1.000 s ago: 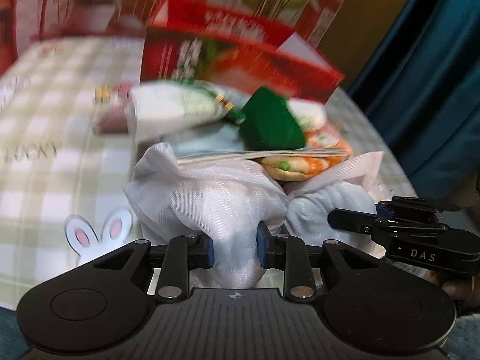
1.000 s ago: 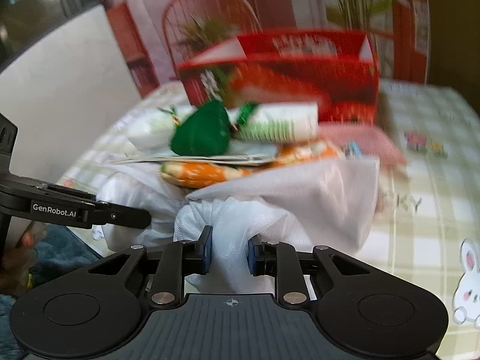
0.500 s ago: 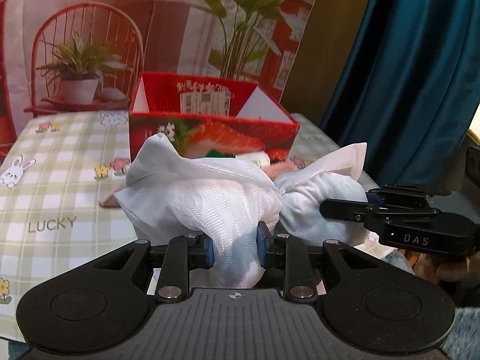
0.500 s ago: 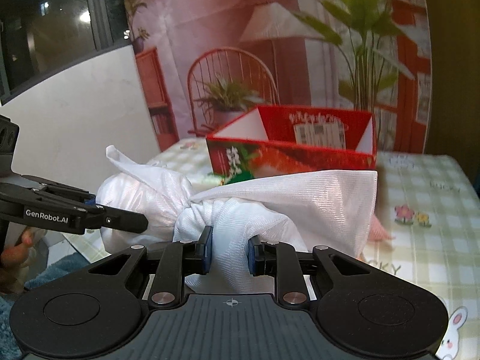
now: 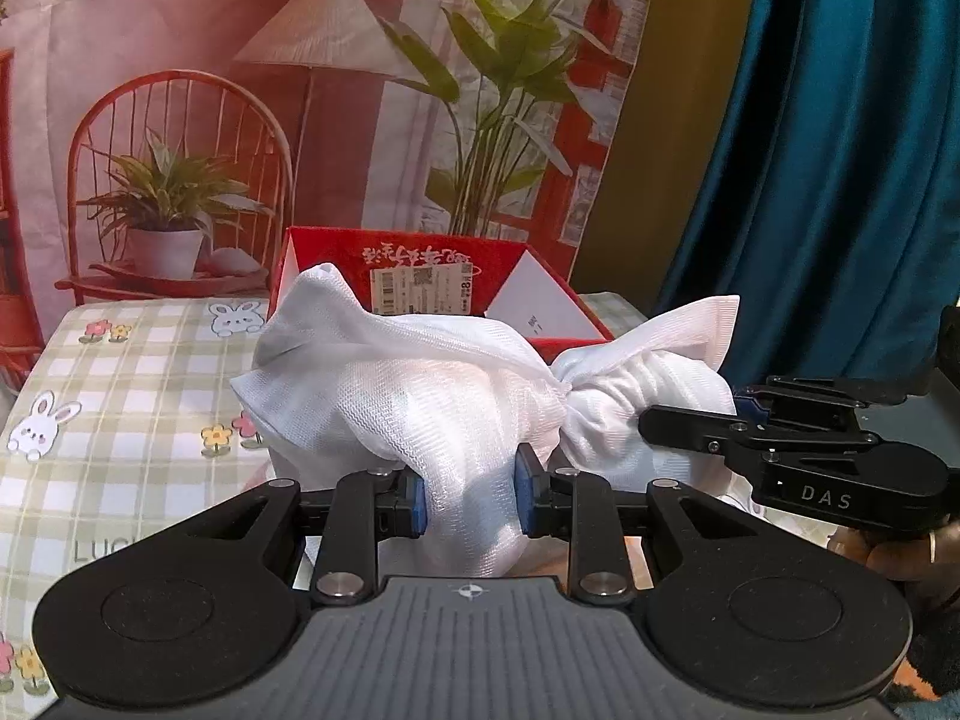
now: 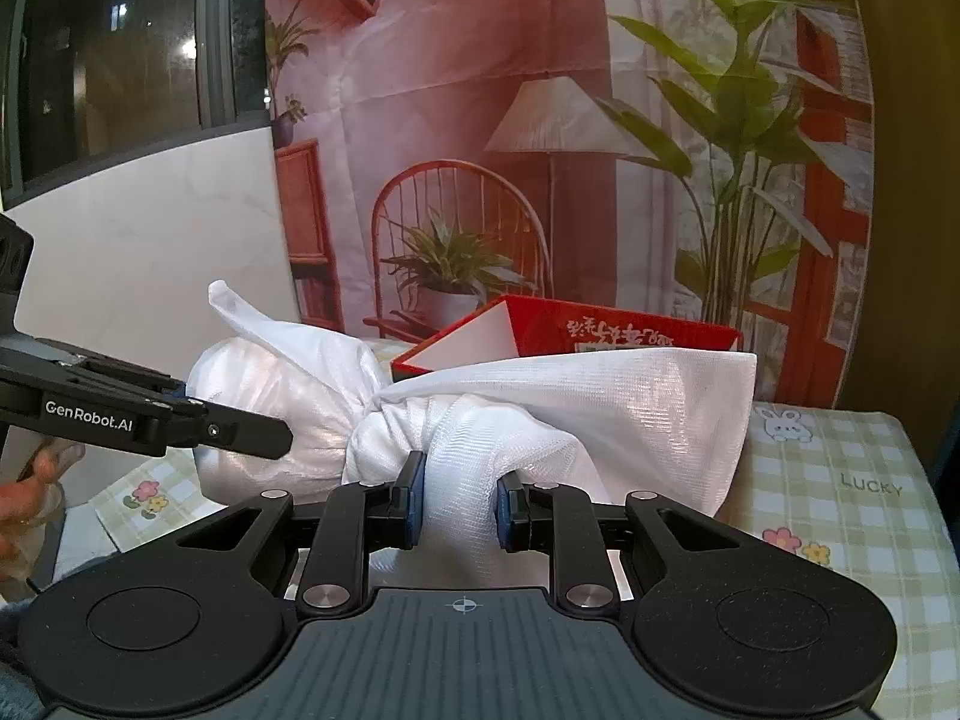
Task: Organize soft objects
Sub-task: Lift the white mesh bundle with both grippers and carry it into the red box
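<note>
A white mesh cloth point(image 5: 420, 396) is bunched up, with its two ends crossed in a twist at the middle. My left gripper point(image 5: 470, 501) is shut on one bunched end. My right gripper point(image 6: 459, 504) is shut on the other end point(image 6: 540, 420), and it also shows at the right of the left wrist view point(image 5: 780, 450). The left gripper shows at the left of the right wrist view point(image 6: 150, 414). The cloth hangs raised in front of a red cardboard box point(image 5: 420, 276). The soft toys seen earlier are hidden behind the cloth.
The table has a green checked cloth point(image 5: 120, 396) with bunnies and flowers. The open red box point(image 6: 630, 330) stands at the back of it. A printed backdrop hangs behind, a teal curtain point(image 5: 840, 150) at the right.
Both grippers have lifted the cloth ends upward. The views have tilted up from the toy pile to the backdrop. The toys have dropped out of sight behind the cloth.
</note>
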Demonstrator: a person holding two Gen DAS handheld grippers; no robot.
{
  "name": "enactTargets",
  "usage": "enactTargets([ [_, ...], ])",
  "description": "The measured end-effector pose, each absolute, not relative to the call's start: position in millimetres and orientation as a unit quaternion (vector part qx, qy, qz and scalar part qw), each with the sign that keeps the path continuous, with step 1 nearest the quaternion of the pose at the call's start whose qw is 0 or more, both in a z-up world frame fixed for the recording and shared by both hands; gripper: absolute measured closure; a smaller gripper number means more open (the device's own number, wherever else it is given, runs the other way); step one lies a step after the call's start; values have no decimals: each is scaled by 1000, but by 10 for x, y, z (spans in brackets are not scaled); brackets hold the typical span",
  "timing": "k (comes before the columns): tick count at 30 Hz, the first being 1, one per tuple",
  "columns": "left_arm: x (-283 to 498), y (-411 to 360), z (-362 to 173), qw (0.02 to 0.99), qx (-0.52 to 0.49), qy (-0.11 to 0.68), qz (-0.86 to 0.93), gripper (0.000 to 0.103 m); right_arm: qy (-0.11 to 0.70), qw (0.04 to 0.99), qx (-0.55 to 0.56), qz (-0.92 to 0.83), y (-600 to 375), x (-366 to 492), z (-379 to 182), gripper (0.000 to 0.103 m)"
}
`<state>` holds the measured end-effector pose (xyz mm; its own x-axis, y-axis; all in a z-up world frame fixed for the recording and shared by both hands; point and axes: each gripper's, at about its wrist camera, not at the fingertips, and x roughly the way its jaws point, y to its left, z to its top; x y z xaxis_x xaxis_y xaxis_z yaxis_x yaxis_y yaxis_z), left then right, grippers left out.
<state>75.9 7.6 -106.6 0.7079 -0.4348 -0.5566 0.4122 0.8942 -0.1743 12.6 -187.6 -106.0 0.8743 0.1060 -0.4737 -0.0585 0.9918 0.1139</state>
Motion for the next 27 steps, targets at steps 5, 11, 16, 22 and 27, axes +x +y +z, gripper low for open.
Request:
enactTargets([
  [5, 1133, 51, -913, 929, -17, 294, -227, 74, 238, 969, 46, 42, -2051, 448, -979, 82],
  [11, 1919, -65, -772, 931, -2, 291, -221, 71, 233, 969, 73, 30, -2427, 1112, -886, 82],
  [16, 2489, -130, -974, 918, -17, 324, -227, 71, 259, 960, 108, 10, -2709, 1696, -1040, 82],
  [22, 2881, -204, -1351, 903, -38, 373, -209, 71, 294, 945, 141, -13, -2934, 2086, -1450, 82],
  [27, 2988, -302, -1510, 899, -22, 392, -195, 69, 328, 932, 155, -25, -2953, 2238, -1734, 82],
])
